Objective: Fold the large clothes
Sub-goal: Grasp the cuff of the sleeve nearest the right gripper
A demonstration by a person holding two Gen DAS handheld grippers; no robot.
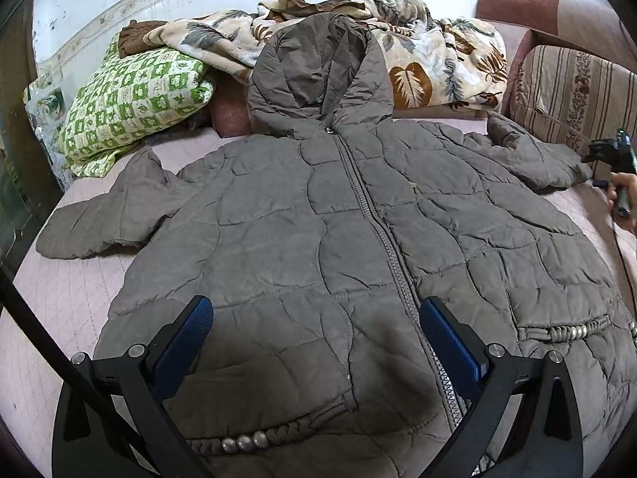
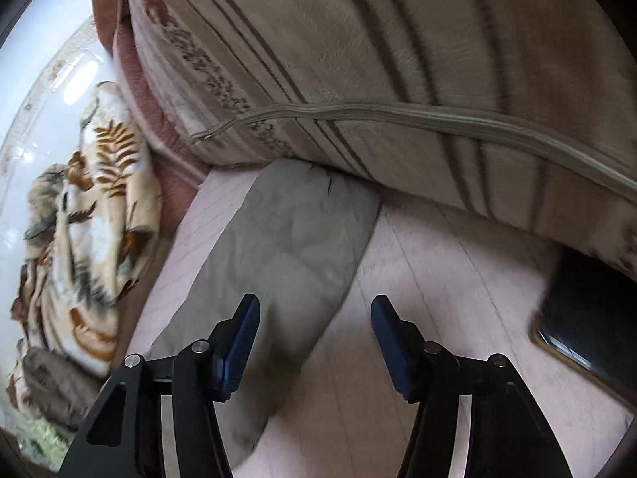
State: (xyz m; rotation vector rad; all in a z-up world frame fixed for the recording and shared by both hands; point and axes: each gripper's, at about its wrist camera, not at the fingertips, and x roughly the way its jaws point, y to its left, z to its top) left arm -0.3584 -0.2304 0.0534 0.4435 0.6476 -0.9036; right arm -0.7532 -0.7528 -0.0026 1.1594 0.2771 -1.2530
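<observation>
A grey quilted jacket [image 1: 318,231] lies flat and zipped on a pink bed [image 1: 51,298], hood [image 1: 318,63] towards the wall. At far left a green checked pillow [image 1: 131,103] leans beside the jacket's outstretched sleeve [image 1: 99,215]. Behind the hood sits a crumpled leaf-print blanket [image 1: 438,63]. The left gripper [image 1: 316,330] hovers over the jacket's lower front, jaws wide apart and nothing between them; its right pad stands by the zipper [image 1: 382,235]. A beaded pocket trim [image 1: 243,442] runs below it. To the right the other sleeve [image 1: 537,159] reaches towards a striped cushion [image 1: 573,91], and at the frame's edge a hand [image 1: 621,195] holds the right gripper.

In the right wrist view, the blanket [image 2: 87,215] is at left, and the sleeve [image 2: 286,247] runs up to the cushion [image 2: 358,59]. The right gripper [image 2: 314,322] is above the sleeve's edge, jaws apart and pressing on nothing. A dark phone-like slab [image 2: 589,318] lies at right on the bed [image 2: 438,279].
</observation>
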